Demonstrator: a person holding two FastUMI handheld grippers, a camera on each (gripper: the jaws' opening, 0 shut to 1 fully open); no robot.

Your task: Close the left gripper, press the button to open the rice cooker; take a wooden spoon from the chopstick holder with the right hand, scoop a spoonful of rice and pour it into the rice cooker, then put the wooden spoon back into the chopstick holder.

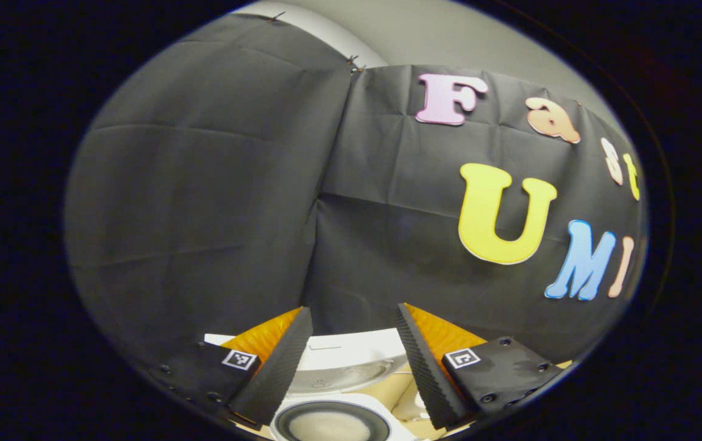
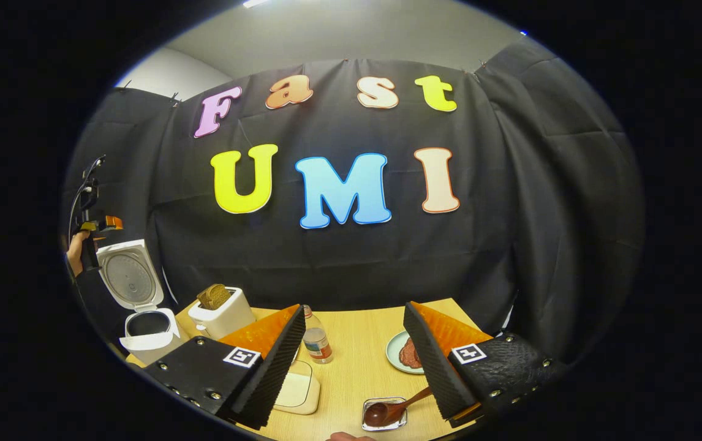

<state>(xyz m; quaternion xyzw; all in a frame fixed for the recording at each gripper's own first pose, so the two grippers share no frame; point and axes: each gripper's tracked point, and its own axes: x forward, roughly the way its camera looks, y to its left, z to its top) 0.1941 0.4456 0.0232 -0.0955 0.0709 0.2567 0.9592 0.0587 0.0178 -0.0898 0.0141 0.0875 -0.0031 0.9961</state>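
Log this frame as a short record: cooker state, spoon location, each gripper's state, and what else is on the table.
rice cooker: lid raised, pot open
wooden spoon: bowl resting in a small clear dish, handle angled up toward the right gripper
right gripper: open, holding nothing
left gripper: open, above the open cooker
table: toaster with bread, bottle, plate, white box

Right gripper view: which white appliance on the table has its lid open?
The rice cooker at far left: its lid stands upright over a dark pot. The toaster beside it has no lid, just bread sticking out on top.
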